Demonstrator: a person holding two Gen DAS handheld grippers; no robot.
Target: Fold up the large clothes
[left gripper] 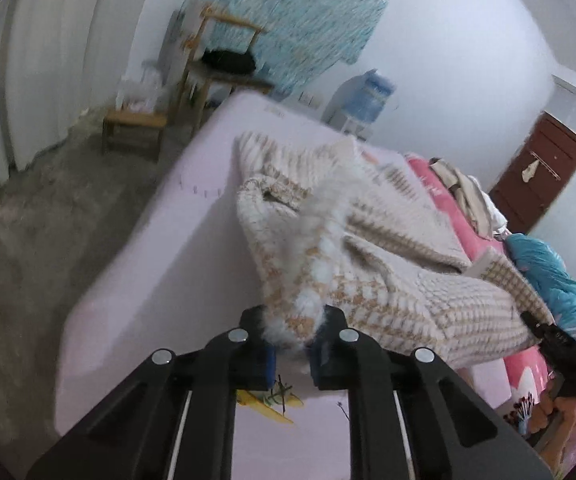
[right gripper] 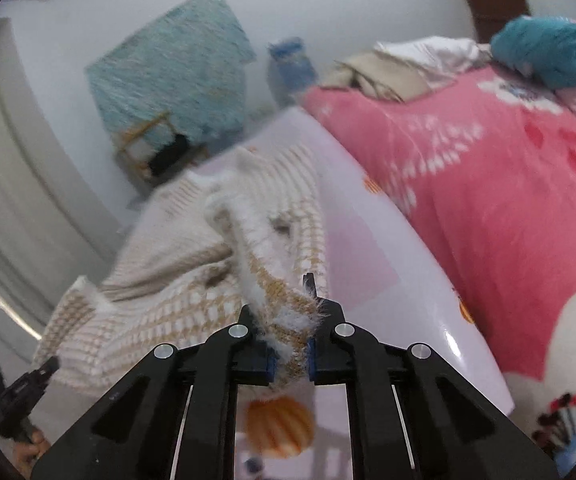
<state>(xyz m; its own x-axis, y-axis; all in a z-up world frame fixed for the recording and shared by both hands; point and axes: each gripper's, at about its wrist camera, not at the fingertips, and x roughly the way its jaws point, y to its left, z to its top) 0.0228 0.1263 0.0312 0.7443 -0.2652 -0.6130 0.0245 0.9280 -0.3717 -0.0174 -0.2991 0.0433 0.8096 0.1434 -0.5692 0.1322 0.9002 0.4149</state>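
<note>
- We hold the knitted sweater (left gripper: 352,240) by its fuzzy near edge: the left gripper (left gripper: 292,344) is clamped on one bunch of knit, and the right gripper (right gripper: 290,354) is pinched tight on another.
- The rest of the sweater lies crumpled on the lilac bed sheet (left gripper: 160,248), towards the bed's near edge, just beside the pink quilt (right gripper: 488,200).
- We judge both grips shallow, since mostly fringe sits between the pads. A quick lift could let the heavy knit slide out.
- The body is bunched, so pulling unevenly may twist it or fold it askew.
- Dragging towards the quilt could snag the fabric there.
- The bed is soft and wide. Around it we see a bare concrete floor (left gripper: 48,220), white walls, a wooden stool (left gripper: 134,128), a brown door (left gripper: 536,172) and a teal cloth (left gripper: 288,20) hung on the far wall.
</note>
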